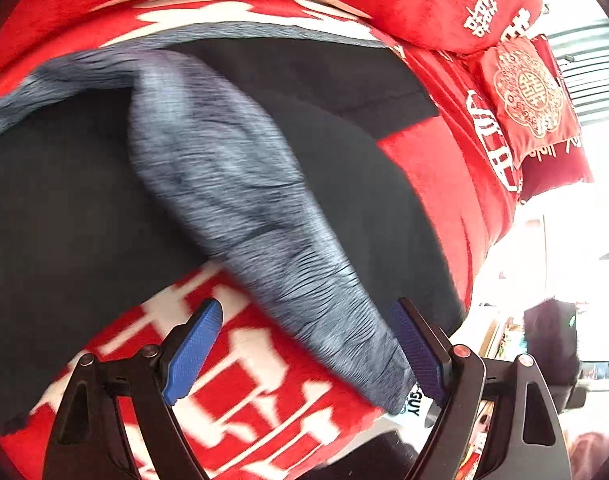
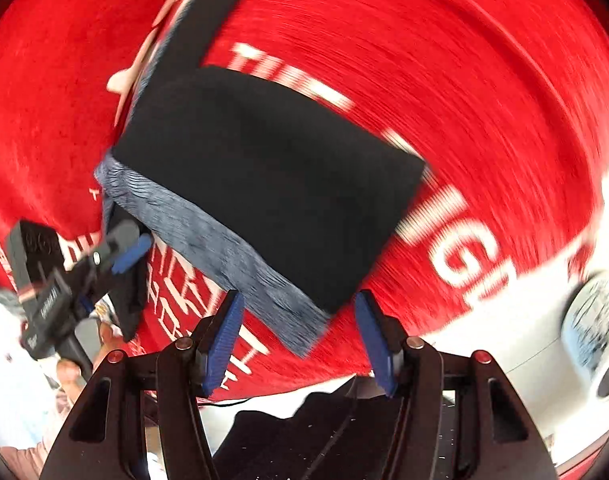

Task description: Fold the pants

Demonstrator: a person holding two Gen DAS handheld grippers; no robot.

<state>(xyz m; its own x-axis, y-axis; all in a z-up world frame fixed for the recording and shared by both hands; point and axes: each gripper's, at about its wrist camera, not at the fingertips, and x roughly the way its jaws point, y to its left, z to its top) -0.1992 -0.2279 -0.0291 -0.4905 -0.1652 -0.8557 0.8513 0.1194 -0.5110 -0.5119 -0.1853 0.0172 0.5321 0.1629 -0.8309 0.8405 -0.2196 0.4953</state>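
Note:
Black pants (image 1: 344,168) with a grey heathered waistband (image 1: 240,184) lie on a red blanket with white characters. In the left wrist view my left gripper (image 1: 308,344) is open, and the grey waistband runs down between its blue pads, touching the right pad (image 1: 418,356). In the right wrist view the pants (image 2: 264,176) are a folded black block with the grey band (image 2: 224,252) along its near edge. My right gripper (image 2: 298,340) is open, just short of the pants' near corner. The left gripper (image 2: 116,256) shows at the left of that view, at the band's end.
The red blanket (image 1: 240,396) covers the bed. Red pillows (image 1: 456,4) and a small embroidered cushion (image 1: 532,96) lie at the far right. A white surface with a mug (image 2: 596,328) is at the right of the right wrist view. The person's hand (image 2: 70,372) holds the left gripper.

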